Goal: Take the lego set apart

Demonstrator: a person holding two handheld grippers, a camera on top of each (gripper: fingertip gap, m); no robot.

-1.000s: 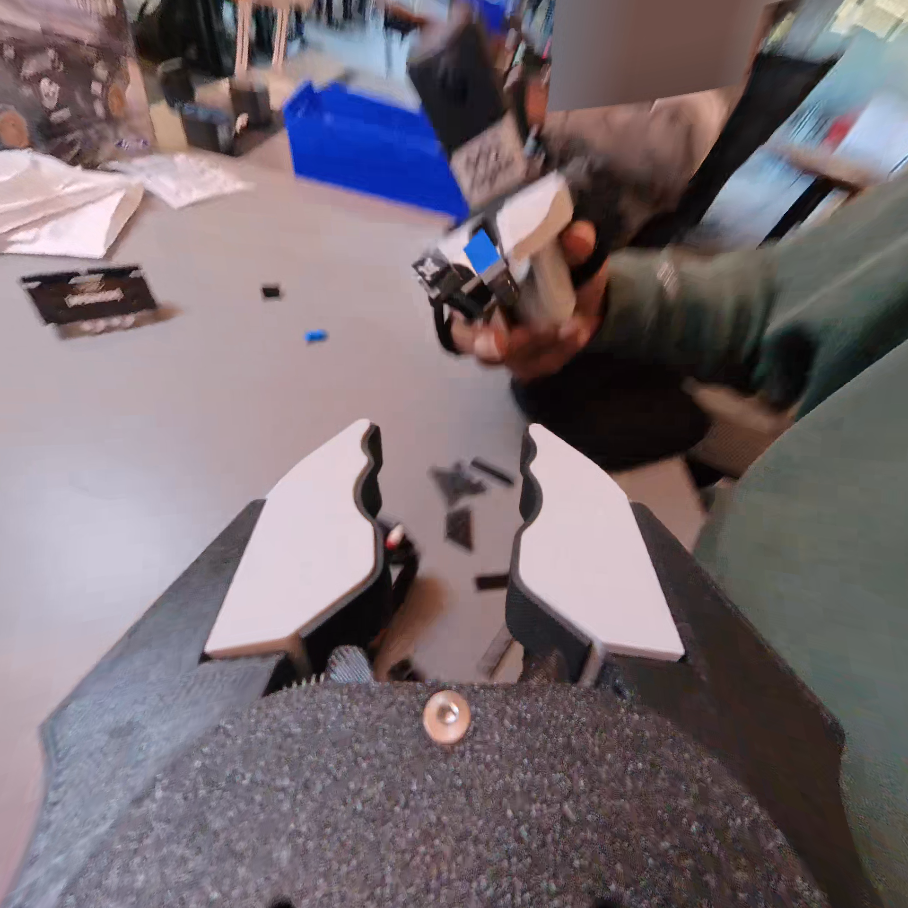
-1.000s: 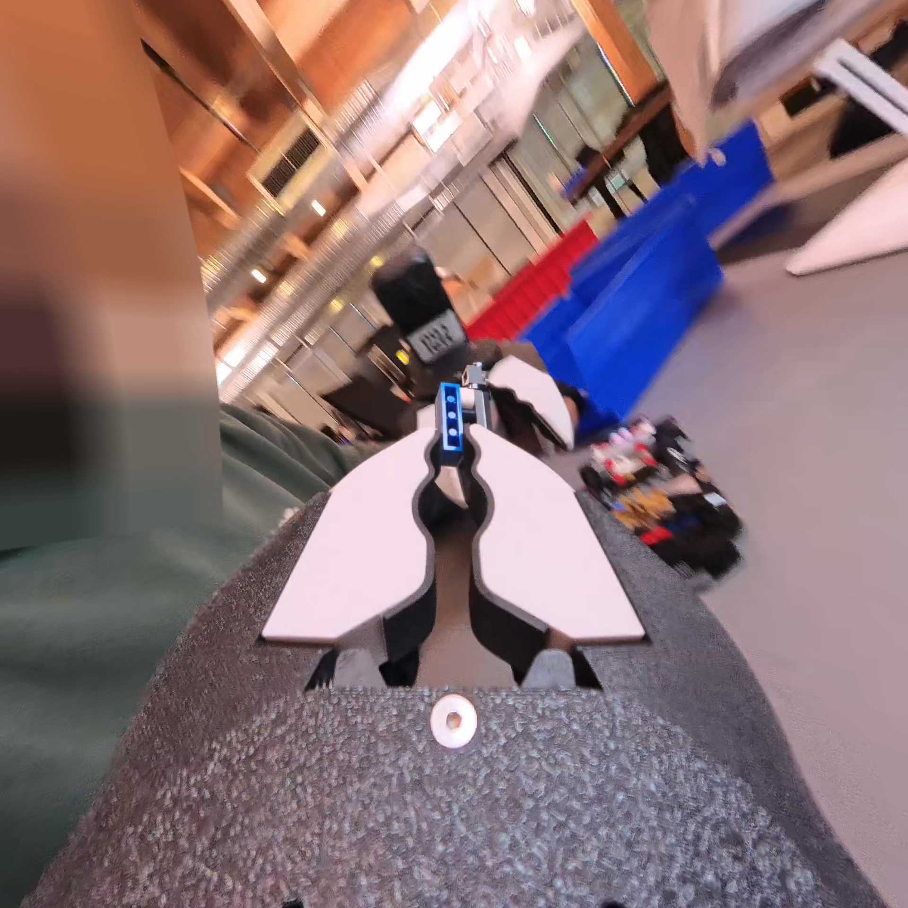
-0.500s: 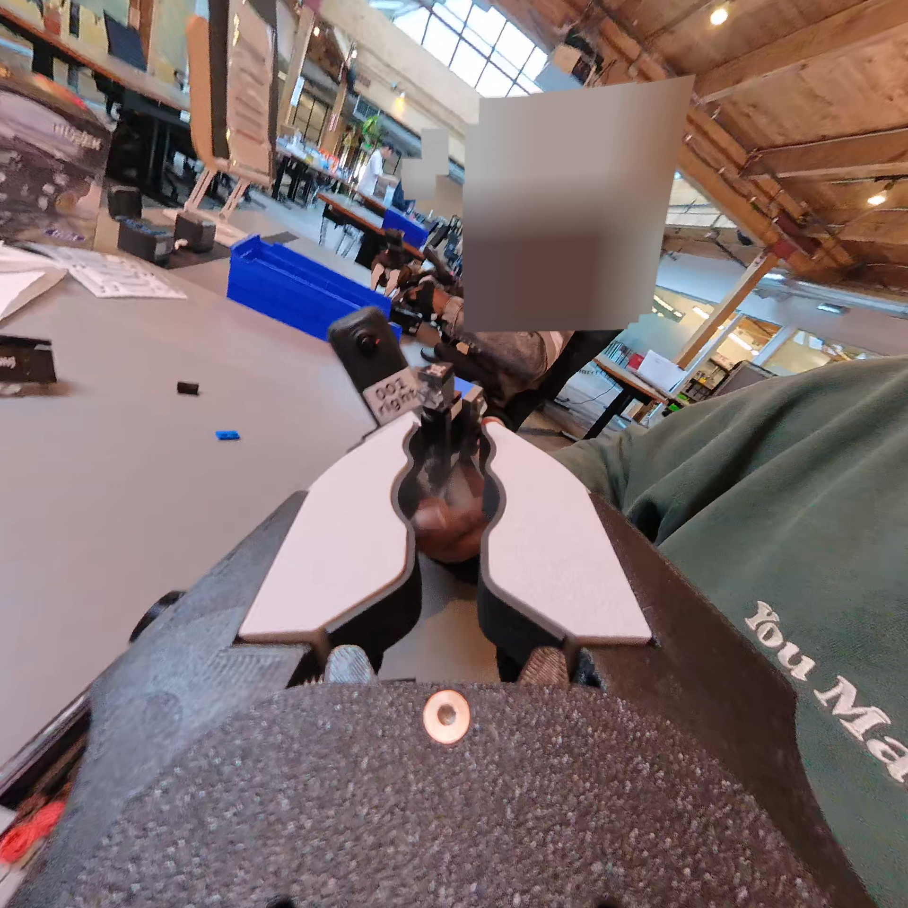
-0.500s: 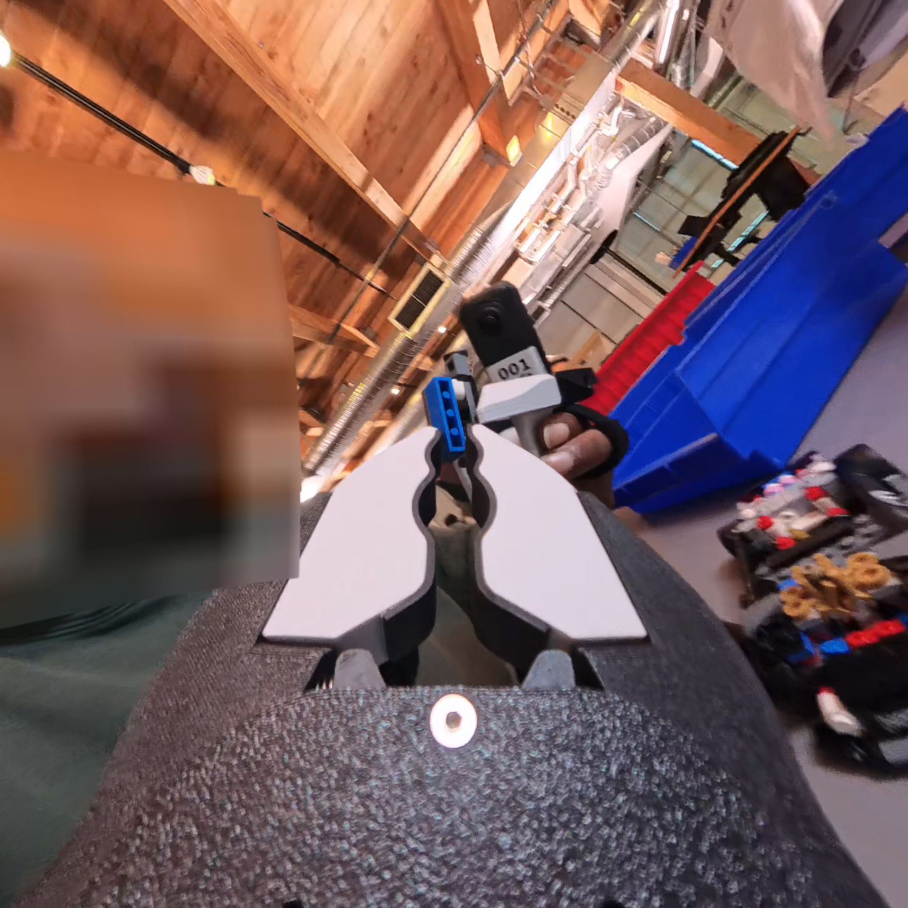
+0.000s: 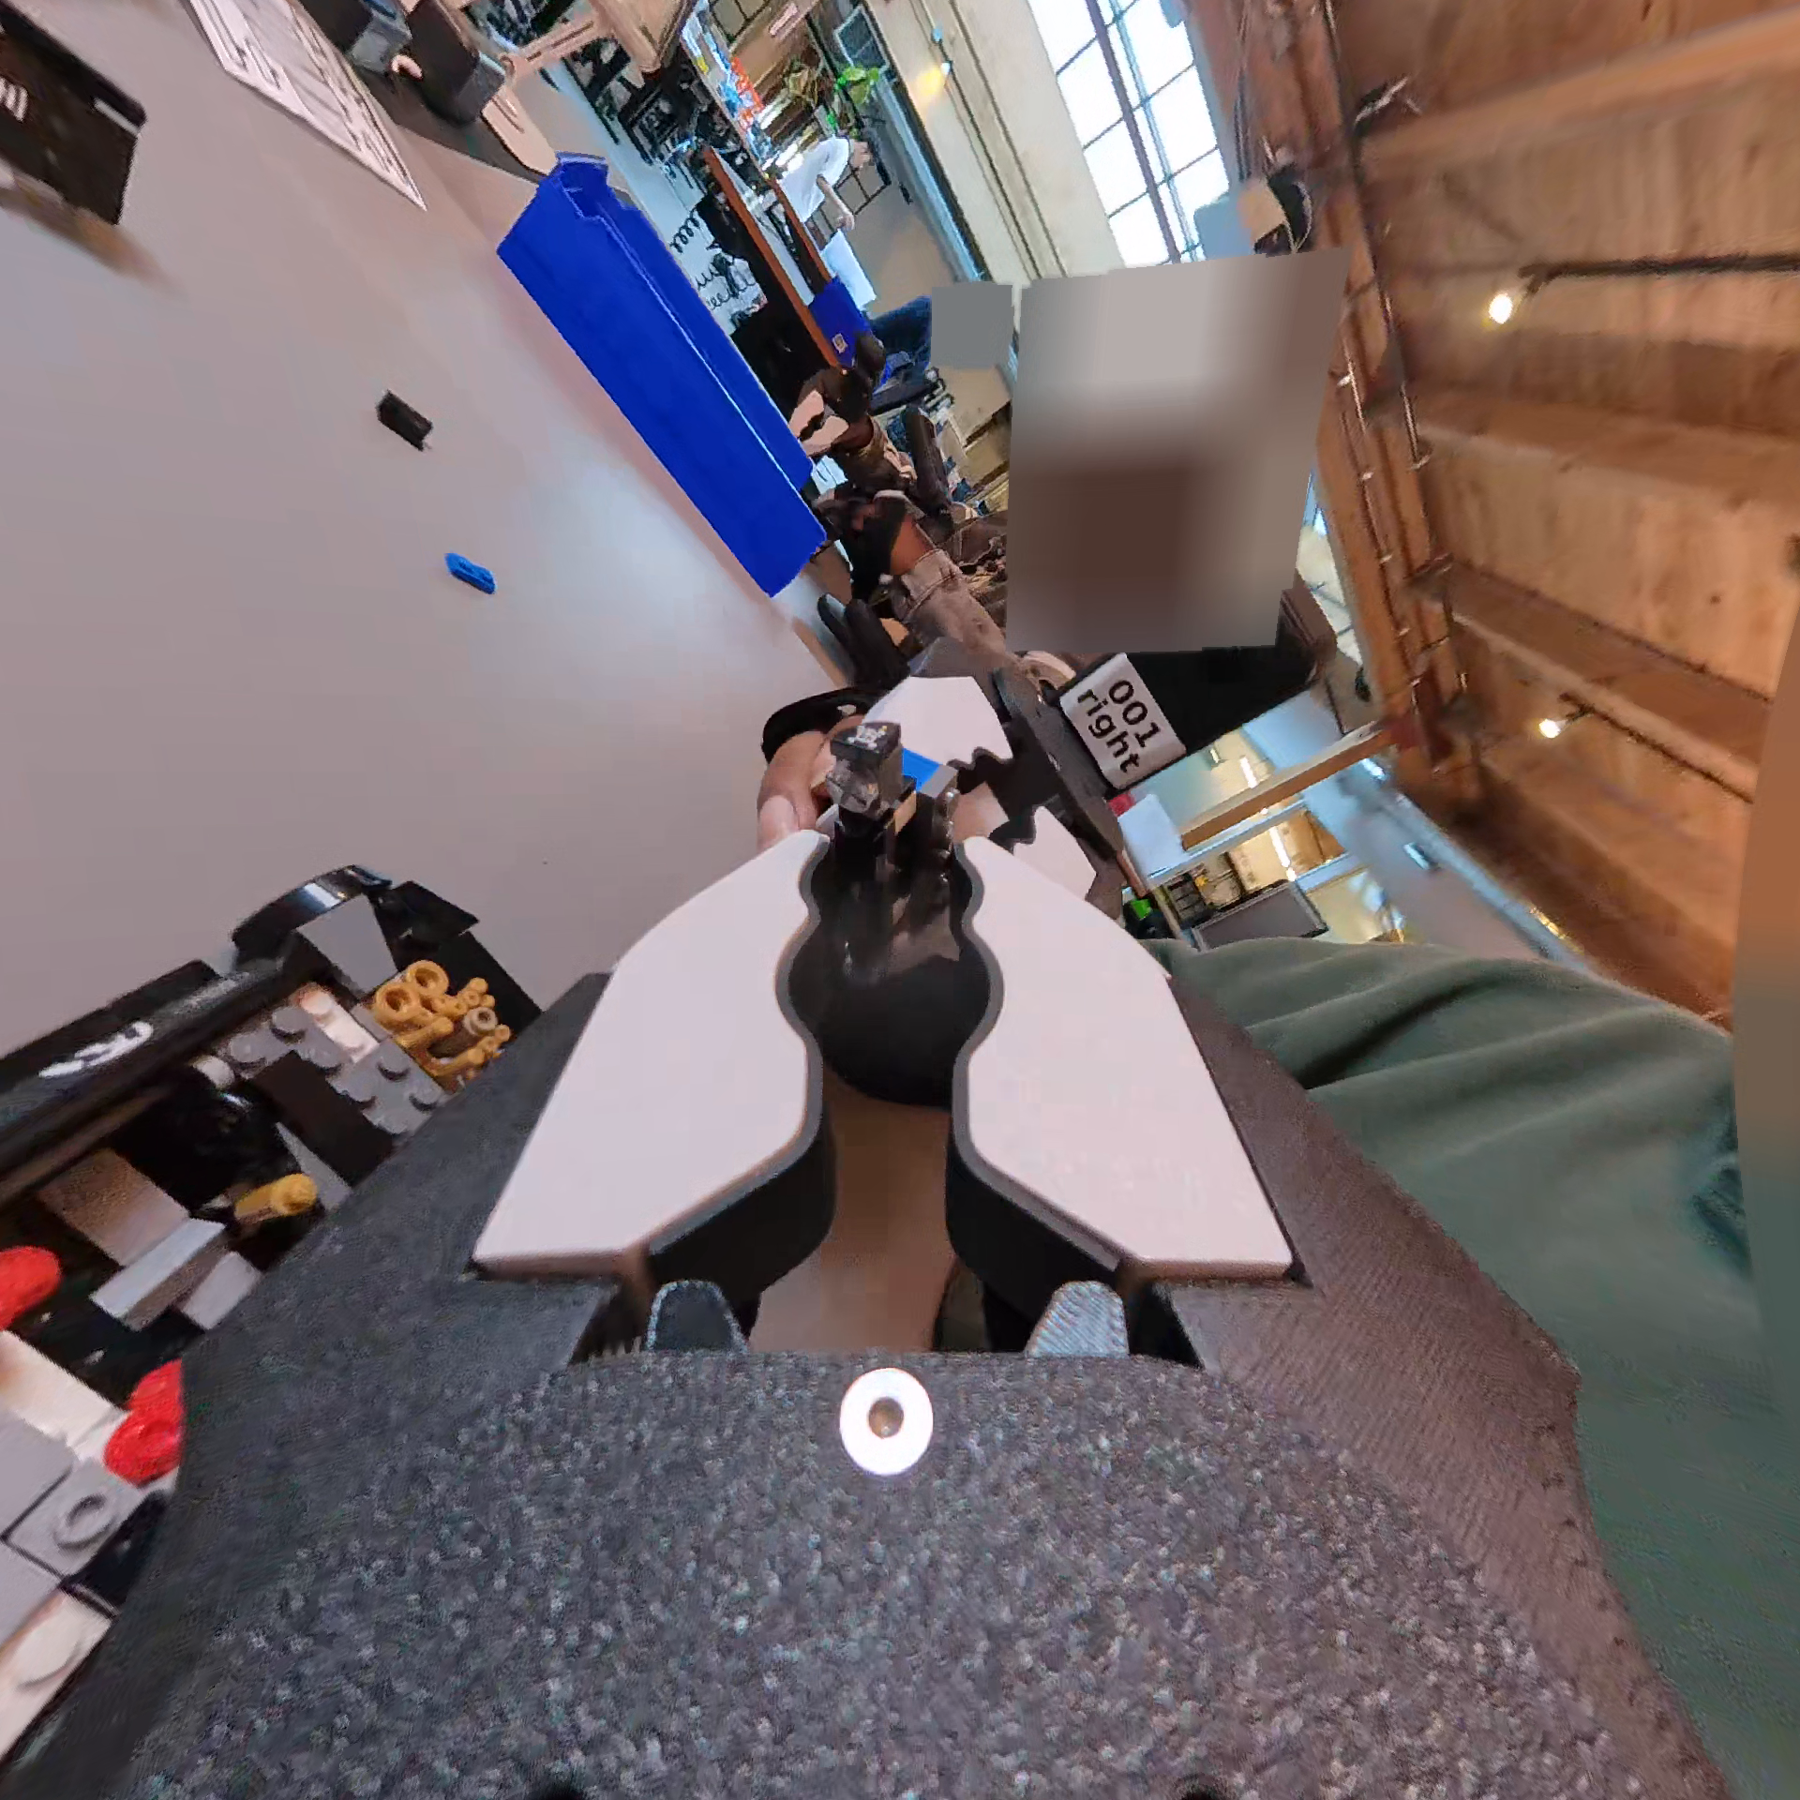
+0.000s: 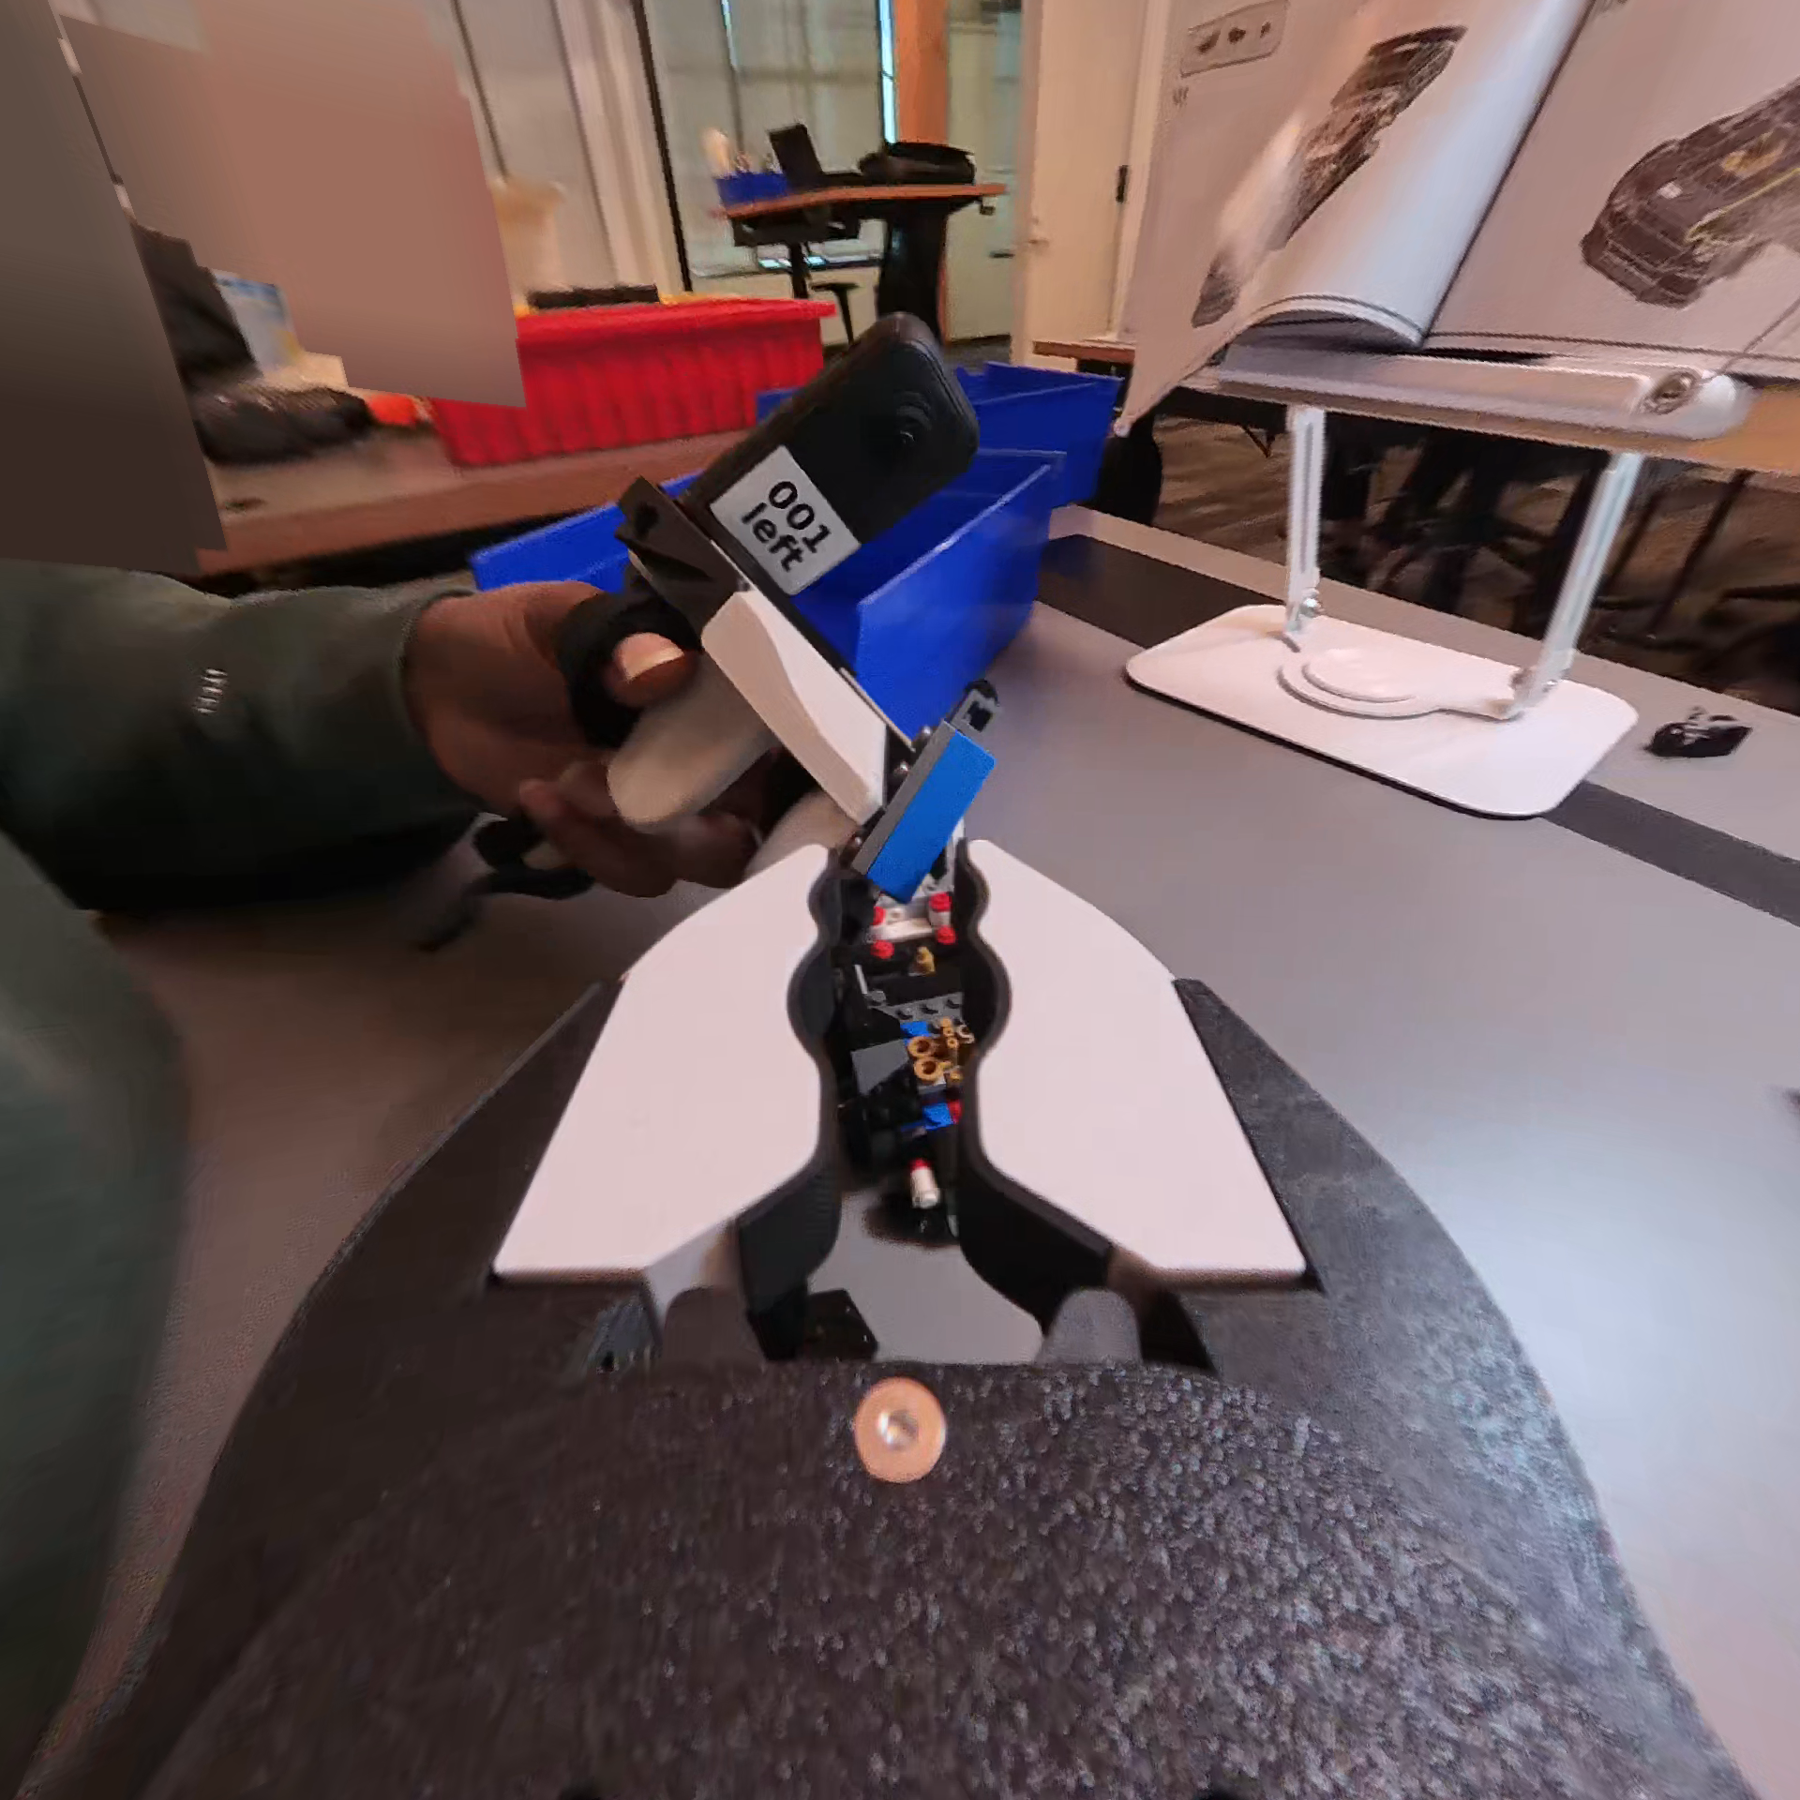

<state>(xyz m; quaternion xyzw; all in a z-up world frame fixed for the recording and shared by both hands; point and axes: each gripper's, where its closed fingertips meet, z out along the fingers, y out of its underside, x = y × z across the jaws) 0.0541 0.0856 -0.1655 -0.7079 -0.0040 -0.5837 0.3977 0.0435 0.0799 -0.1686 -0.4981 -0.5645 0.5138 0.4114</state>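
- A small lego piece (image 6: 920, 813), blue plate on a dark base, was held in the air between both tools, its long side tilted, upper end leaning right in the right wrist view.
- The right gripper (image 6: 894, 862) had its fingers pinching the piece's lower end.
- The left gripper (image 5: 888, 845) clamped the dark end (image 5: 867, 779) of the same piece, fingers nearly together.
- Below the piece, the rest of the lego model (image 6: 906, 1062) lay on the grey table (image 6: 1364, 974).
- Beyond the piece stood a blue bin (image 6: 935, 594); right of it, a white book stand (image 6: 1383, 701) with an open booklet (image 6: 1461, 175).
- Two loose bricks, blue (image 5: 470, 573) and black (image 5: 404, 420), lay well away from the piece.
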